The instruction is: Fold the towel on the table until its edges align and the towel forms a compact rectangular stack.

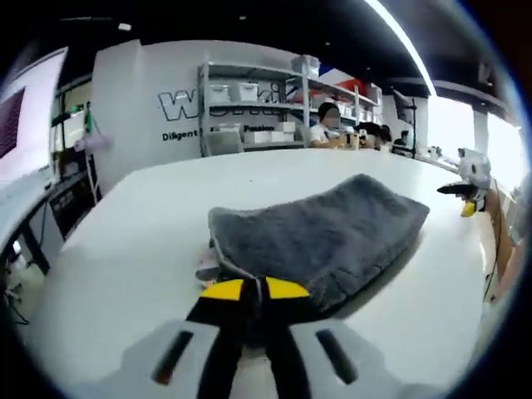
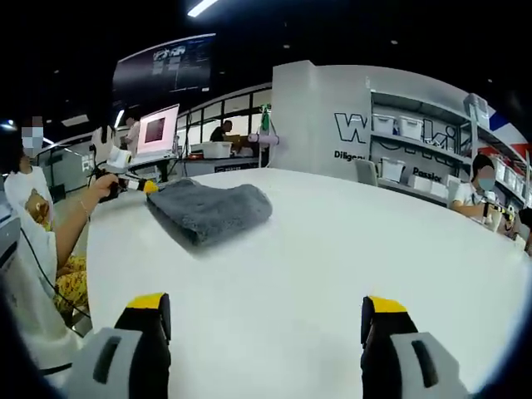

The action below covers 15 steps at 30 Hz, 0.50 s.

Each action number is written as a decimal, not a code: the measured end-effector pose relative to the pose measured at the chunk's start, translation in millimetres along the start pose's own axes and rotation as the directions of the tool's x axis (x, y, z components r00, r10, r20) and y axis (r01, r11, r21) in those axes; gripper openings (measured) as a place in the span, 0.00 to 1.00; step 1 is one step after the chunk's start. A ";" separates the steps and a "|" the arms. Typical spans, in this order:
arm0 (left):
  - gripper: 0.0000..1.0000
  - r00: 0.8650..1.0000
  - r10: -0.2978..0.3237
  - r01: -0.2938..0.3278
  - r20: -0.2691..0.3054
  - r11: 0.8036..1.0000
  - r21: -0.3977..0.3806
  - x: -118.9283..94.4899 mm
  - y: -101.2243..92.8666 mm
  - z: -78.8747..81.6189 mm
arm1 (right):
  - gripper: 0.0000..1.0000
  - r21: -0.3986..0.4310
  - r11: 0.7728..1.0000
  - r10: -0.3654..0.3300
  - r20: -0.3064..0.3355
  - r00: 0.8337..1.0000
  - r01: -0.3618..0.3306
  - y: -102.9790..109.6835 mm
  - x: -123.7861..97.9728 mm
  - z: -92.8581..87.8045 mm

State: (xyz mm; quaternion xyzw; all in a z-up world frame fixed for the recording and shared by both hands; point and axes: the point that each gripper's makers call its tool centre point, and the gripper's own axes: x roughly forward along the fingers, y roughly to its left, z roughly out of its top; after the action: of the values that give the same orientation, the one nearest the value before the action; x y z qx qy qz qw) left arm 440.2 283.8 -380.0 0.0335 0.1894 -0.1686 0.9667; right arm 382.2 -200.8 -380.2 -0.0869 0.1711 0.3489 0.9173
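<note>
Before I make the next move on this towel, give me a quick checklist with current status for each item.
1. Towel folded into a compact stack: looks ok, a thick grey bundle; edge alignment on the far side cannot tell.
2. Left gripper state: jaws closed together at the towel's near edge; whether fabric is pinched between them, cannot tell.
3. Right gripper free: ok, jaws wide open, nothing between them, well away from the towel.
4. Towel fully on the table: ok, with white surface around it.
5. Small pinkish bit at the towel's near corner: cannot tell what it is, check before releasing.
</note>
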 end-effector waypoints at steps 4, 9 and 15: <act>0.03 0.999 0.010 -0.006 0.051 0.997 -0.071 -1.7 5.4 1.8 | 1.00 0.001 1.000 -0.003 -0.002 1.000 0.003 -0.1 -0.5 -0.8; 0.03 0.977 0.010 0.045 0.213 0.967 -0.251 -9.4 18.9 21.8 | 1.00 -0.007 1.000 0.000 -0.011 1.000 0.000 1.2 0.2 -1.2; 0.03 0.998 0.034 -0.024 0.056 0.986 -0.164 2.5 21.0 -13.0 | 1.00 -0.011 1.000 0.003 -0.011 1.000 -0.004 2.7 2.2 -0.1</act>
State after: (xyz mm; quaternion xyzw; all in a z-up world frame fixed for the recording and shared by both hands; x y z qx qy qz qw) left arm 444.9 304.4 -393.0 -0.0481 0.1739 -0.1394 0.9737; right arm 381.9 -197.5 -381.2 -0.0936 0.1745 0.3509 0.9152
